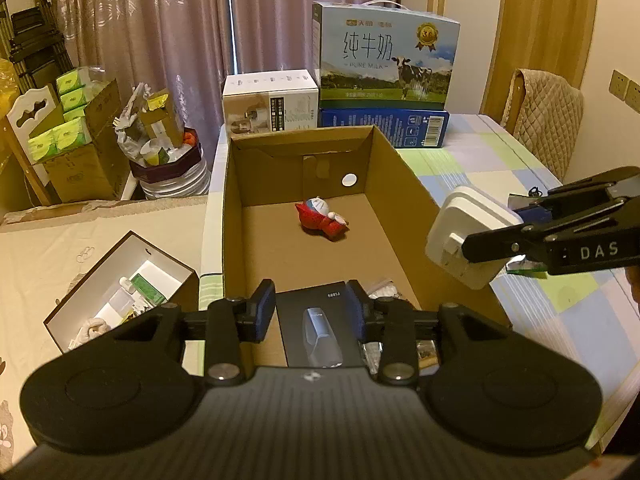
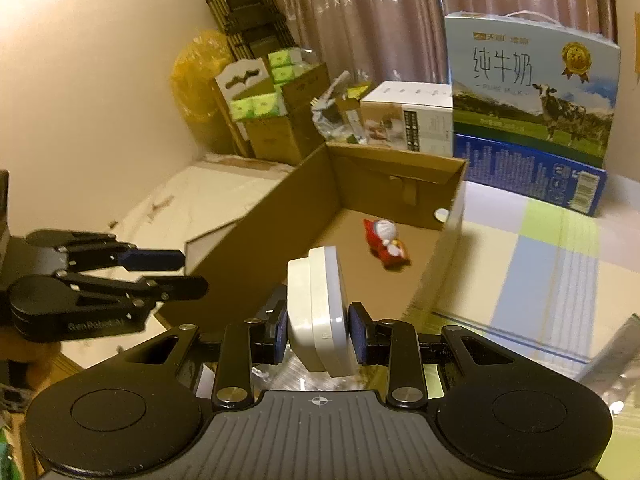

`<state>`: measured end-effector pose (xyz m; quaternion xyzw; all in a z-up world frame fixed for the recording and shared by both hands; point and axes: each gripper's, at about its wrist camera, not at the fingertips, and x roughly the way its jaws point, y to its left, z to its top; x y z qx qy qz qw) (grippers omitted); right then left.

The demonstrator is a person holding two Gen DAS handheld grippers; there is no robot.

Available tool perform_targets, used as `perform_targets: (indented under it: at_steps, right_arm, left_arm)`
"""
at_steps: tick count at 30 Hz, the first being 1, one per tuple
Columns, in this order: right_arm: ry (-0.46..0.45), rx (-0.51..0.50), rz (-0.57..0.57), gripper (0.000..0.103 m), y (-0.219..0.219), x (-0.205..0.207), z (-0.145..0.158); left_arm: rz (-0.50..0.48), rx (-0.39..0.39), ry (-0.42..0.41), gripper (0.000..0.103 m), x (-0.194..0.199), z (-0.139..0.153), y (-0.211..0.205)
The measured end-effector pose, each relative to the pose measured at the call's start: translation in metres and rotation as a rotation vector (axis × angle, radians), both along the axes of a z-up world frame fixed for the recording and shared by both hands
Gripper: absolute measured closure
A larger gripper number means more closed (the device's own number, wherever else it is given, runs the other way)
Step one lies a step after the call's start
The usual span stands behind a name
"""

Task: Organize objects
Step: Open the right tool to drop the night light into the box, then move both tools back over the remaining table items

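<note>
The left hand-held gripper [image 1: 311, 307] hangs over the near end of an open cardboard box [image 1: 400, 196] that stands on the worktop [image 1: 532, 184]. Its blue pads stand apart, one on each side of a black product box [image 1: 316, 320] that lies flat on the cardboard floor. From the left wrist view I cannot tell whether the pads touch its edges or just clear them. Beside the black box on the right lie some small clear packets [image 1: 382, 290], partly hidden.

The right hand-held gripper [image 2: 318, 330] is clamped on a white square device [image 2: 320, 312], which stands on edge between the pads. In the left wrist view the same device [image 1: 468, 236] sits beyond the box's right wall, held above the checked cloth of the worktop, well apart from the left hand-held gripper.

Further in, near the far wall of the cardboard box, a small red and blue plush toy [image 1: 322, 220] lies on its side, well apart from both grippers. Behind the box stand a white carton [image 1: 270, 100] and a milk carton [image 1: 384, 52] stacked on a blue one [image 1: 384, 128].
</note>
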<state>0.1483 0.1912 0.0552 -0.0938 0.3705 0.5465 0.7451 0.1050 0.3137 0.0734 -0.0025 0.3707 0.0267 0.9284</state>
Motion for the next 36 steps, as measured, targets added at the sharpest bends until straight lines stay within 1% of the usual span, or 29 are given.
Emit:
perform_targets:
  at_steps: [2,5,7,9,11,15,17,21,25,28,30,32,36]
  right_arm:
    - [0.004,0.044,-0.009,0.074,-0.002,0.001,0.001]
    - [0.006,0.07,-0.014,0.066,-0.002,0.004,0.004]
    - [0.003,0.08,-0.027,0.063,-0.004,0.007,0.005]
    - [0.004,0.076,-0.04,0.061,-0.006,0.009,0.005]
    - [0.005,0.071,-0.052,0.06,-0.011,0.011,0.004]
    - [0.003,0.053,-0.072,0.059,-0.021,0.01,0.002]
    - [0.006,0.042,-0.079,0.058,-0.027,0.009,0.001]
    - [0.013,0.037,-0.097,0.057,-0.043,0.003,0.001]
    - [0.024,0.047,-0.128,0.057,-0.064,-0.005,0.005]
    - [0.005,0.048,-0.152,0.057,-0.08,-0.014,0.01]
    - [-0.004,0.054,-0.176,0.057,-0.095,-0.019,0.014]
    - [-0.007,0.064,-0.204,0.056,-0.111,-0.022,0.017]
    - [-0.004,0.068,-0.263,0.056,-0.144,-0.026,0.021]
  left_arm:
    - [0.006,0.002,-0.002,0.066,-0.001,0.0,0.0]
    - [0.012,0.001,-0.001,0.062,-0.002,-0.001,0.0]
    - [0.015,-0.001,0.001,0.06,-0.002,-0.002,-0.001]
    - [0.013,0.0,0.006,0.059,-0.003,-0.003,-0.002]
    - [0.015,0.0,0.008,0.054,-0.004,-0.004,-0.003]
    - [0.02,-0.005,0.007,0.049,-0.008,-0.005,-0.006]
    - [0.022,-0.003,0.006,0.044,-0.011,-0.004,-0.009]
    - [0.03,-0.011,0.007,0.039,-0.017,-0.001,-0.015]
    - [0.037,-0.024,-0.003,0.033,-0.026,0.003,-0.023]
    - [0.033,-0.031,-0.016,0.028,-0.033,0.008,-0.032]
    - [0.027,-0.032,-0.022,0.027,-0.036,0.012,-0.039]
    - [0.018,-0.033,-0.035,0.02,-0.04,0.016,-0.048]
    - [0.003,-0.049,-0.066,0.016,-0.049,0.026,-0.069]
